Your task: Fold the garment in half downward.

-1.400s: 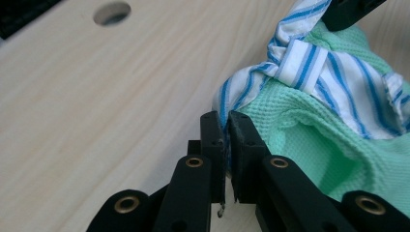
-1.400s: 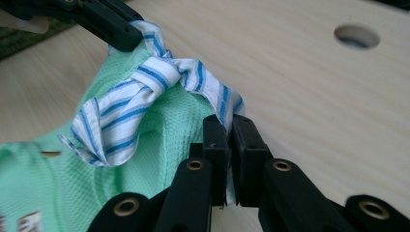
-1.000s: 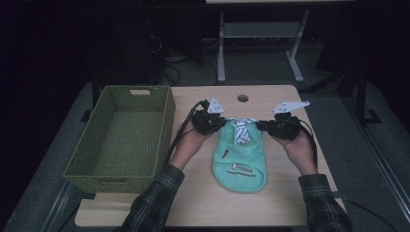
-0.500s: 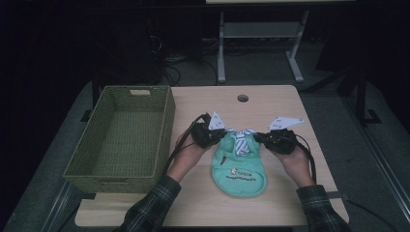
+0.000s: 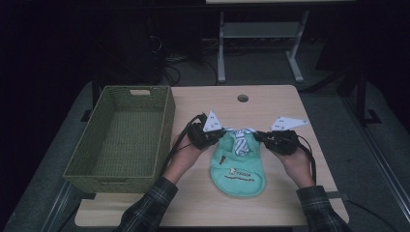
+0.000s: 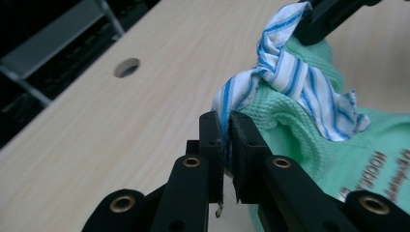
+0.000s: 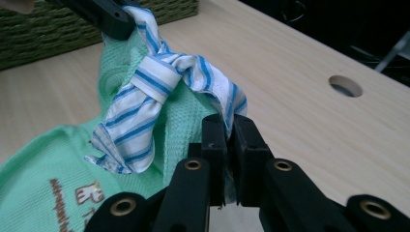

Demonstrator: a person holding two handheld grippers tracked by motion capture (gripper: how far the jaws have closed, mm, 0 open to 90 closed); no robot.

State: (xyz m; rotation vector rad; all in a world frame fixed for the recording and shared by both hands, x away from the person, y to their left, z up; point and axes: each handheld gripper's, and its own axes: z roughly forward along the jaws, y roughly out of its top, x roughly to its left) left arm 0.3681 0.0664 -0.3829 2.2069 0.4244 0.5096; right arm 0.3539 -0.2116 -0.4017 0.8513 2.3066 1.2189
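- The small green garment (image 5: pixel 239 164) lay flat on the wooden table (image 5: pixel 270 104), near the middle of the front half, its rounded hem toward the person and its neck end away from them.
- A blue-and-white striped tie (image 5: pixel 240 141) was knotted at the neck and hung down over the green knit; printed lettering showed lower on the cloth.
- The left gripper (image 6: pixel 225 140) had its 2 black jaws pressed together on the garment's neck edge, with striped cloth pinched between the pads.
- The right gripper (image 7: pixel 230 140) was likewise clamped on the opposite side of the neck, striped fabric and green knit caught between its jaws.
- In the high view, the left gripper (image 5: pixel 216 137) and right gripper (image 5: pixel 258 137) sat at either side of the neck, each held by 1 hand, plaid sleeves entering from the bottom edge.
- A woven green basket (image 5: pixel 159 140) stood just beside the left hand, on the table's left part, apart from the garment.
- A round hole (image 5: pixel 242 98) in the tabletop lay beyond the garment, toward the far edge.
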